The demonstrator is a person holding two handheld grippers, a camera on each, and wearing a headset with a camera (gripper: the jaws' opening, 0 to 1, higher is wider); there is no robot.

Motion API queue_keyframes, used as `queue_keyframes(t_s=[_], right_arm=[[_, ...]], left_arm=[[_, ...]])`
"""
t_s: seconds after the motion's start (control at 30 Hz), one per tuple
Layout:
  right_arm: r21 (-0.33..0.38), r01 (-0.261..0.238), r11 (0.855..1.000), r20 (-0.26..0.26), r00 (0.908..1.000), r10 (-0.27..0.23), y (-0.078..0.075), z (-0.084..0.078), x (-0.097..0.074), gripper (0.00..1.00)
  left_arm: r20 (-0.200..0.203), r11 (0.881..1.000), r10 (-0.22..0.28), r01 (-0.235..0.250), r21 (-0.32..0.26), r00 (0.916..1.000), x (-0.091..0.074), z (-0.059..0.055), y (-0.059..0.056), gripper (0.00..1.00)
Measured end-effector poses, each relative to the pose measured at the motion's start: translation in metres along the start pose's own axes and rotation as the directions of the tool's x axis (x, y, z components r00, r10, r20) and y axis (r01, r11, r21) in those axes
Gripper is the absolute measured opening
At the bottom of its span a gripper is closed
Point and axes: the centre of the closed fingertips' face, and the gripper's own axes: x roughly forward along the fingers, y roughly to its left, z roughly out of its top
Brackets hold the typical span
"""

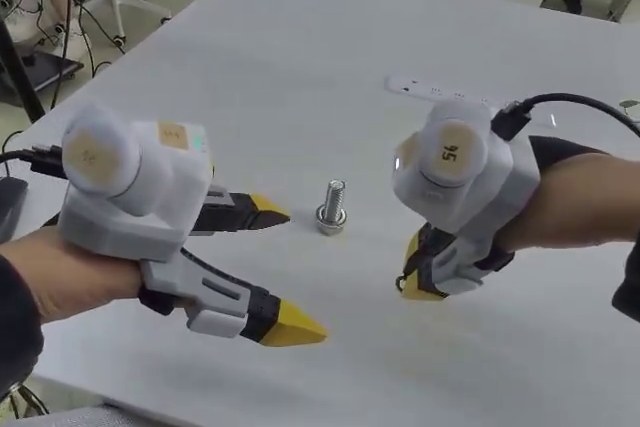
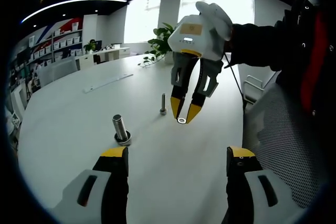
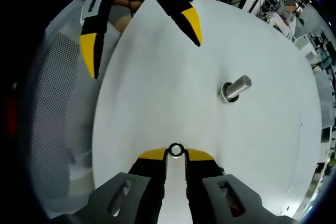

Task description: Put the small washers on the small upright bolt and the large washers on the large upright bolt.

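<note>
**A:** Head view first: where is the large bolt against the grippers?

**B:** Between them, upright on the white desk, with its shaft pointing straight up. The left gripper has its jaws spread wide. The right gripper points down with its jaws drawn together. A power strip lies beyond the right gripper.

**A:** And the left gripper view?

**B:** Its own jaws stand wide apart with nothing between them. The large bolt is ahead and to their left, upright. The small bolt is farther ahead, also upright. The right gripper hangs down from above, pinching a small washer at its tips. The washer is just beside the small bolt and apart from it. I cannot tell whether it touches the desk. Bright windows and a plant stand behind.

**A:** Right gripper view?

**B:** The jaws are closed on the small washer, which faces the camera so its hole shows. The large bolt sits ahead to the right. The left gripper, jaws apart, is farther ahead. A mesh chair stands to the left, past the desk's edge.
</note>
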Motion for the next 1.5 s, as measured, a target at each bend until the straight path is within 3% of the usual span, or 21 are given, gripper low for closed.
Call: queue_keyframes(t_s=[0.83,1.27,1.5], right_arm=[[0.113,0.072,0.991,0.000,0.9974,-0.072,-0.017,-0.042,-0.037,0.14],[0.145,0.115,0.983,0.013,0.9929,-0.118,-0.036,-0.049,-0.054,0.14],[0.137,0.124,0.983,0.018,0.9916,-0.128,-0.045,-0.044,-0.056,0.14]], left_arm=[[-0.002,0.999,-0.035,0.036,0.016,0.9994,0.014,0.006,0.000,0.76],[-0.007,0.999,-0.049,0.049,0.014,0.9988,0.021,0.004,0.001,0.76],[-0.009,0.999,-0.051,0.051,0.008,0.9986,0.023,0.003,0.002,0.76]])
